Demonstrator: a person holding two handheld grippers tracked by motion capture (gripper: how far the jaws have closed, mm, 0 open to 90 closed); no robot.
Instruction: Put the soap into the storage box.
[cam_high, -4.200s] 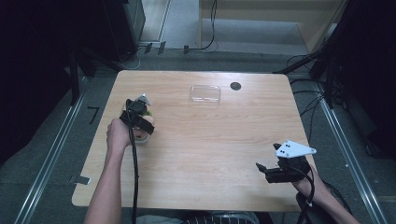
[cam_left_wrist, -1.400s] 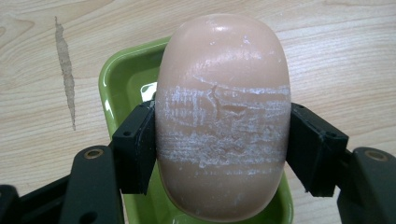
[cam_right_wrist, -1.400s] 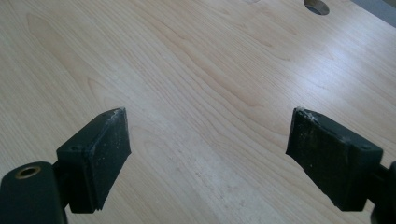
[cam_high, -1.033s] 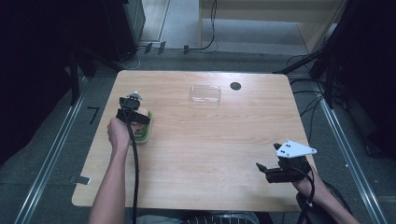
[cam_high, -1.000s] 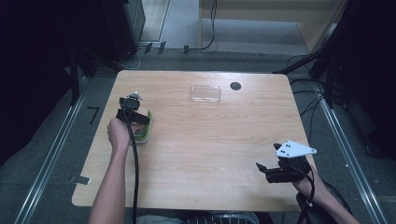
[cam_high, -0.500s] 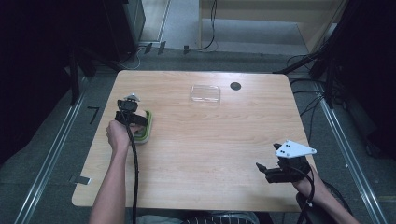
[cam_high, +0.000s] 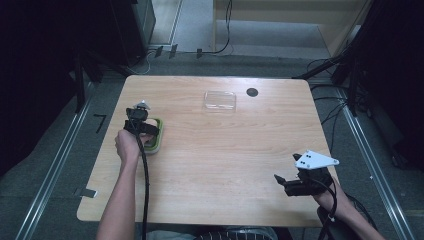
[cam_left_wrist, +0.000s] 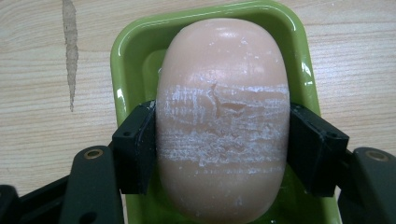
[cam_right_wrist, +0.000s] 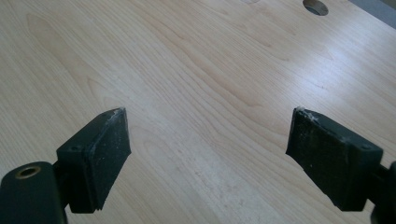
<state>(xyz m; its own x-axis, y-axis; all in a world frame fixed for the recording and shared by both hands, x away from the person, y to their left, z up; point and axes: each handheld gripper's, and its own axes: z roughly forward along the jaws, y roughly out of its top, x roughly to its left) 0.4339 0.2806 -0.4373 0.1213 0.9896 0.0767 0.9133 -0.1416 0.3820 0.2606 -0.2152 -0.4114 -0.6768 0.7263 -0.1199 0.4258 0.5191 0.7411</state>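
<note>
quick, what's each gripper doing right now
Left gripper: shut on the bar of soap, over the green soap dish.
Right gripper: open, nothing between its jaws, above the bare table.

The room is dim, its edges nearly black; light falls from overhead onto the table (cam_high: 225, 150), so the pale wood is the brightest thing in the high view, which is soft and a little grainy (fine grain in the wood barely reads); shadows under the hands are faint and short. In the left gripper view the soap (cam_left_wrist: 222, 116) is evenly lit and sharp, its white scuffs clear; small glints sit on the rim of the green dish (cam_left_wrist: 126, 60); the near jaws blur slightly. In the right gripper view a broad pale sheen crosses the wood toward the upper right; the near jaws are soft-edged.
</note>
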